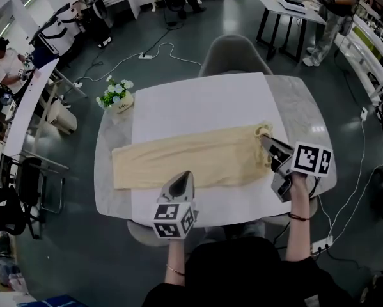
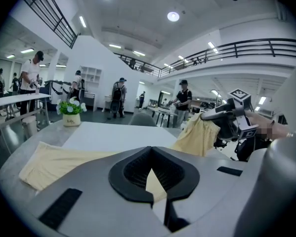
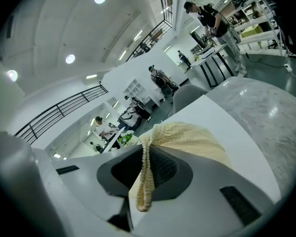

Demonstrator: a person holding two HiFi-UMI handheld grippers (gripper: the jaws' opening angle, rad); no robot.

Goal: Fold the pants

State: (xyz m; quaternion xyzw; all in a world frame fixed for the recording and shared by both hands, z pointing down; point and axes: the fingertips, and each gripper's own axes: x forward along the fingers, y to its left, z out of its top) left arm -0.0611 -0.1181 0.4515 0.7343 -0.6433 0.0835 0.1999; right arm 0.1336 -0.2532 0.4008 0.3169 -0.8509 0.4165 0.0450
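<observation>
Because the right gripper (image 1: 265, 141) pinches only a narrow bunch of the waistband (image 3: 147, 167), its jaws pressed onto the gathered elastic and that end raised off the bench (image 1: 111, 142), the likeliest fault is a slip. A quick pull could draw the band out and drop it in a heap. The pants (image 1: 178, 158) lie stretched across the mat (image 1: 197, 101), legs toward the left and waist at the right. With one point of the waist held, its other corner could sag and trail, so a fold carried toward the hems might land skewed or creased.

The left gripper (image 1: 181, 176) is at the near edge of the pants, about midway along. Its jaws are drawn together at the tips and, as far as I can judge, catch no cloth. If nothing pins the cloth there, the whole garment may drag along the mat instead of bending. The flower pot (image 1: 117, 99) stands near the hem end, apart from it, and a wide sweep could knock it.

Count: one pair of pants, two grippers, one bench, one mat, one flower pot, one chair (image 1: 233, 53).
</observation>
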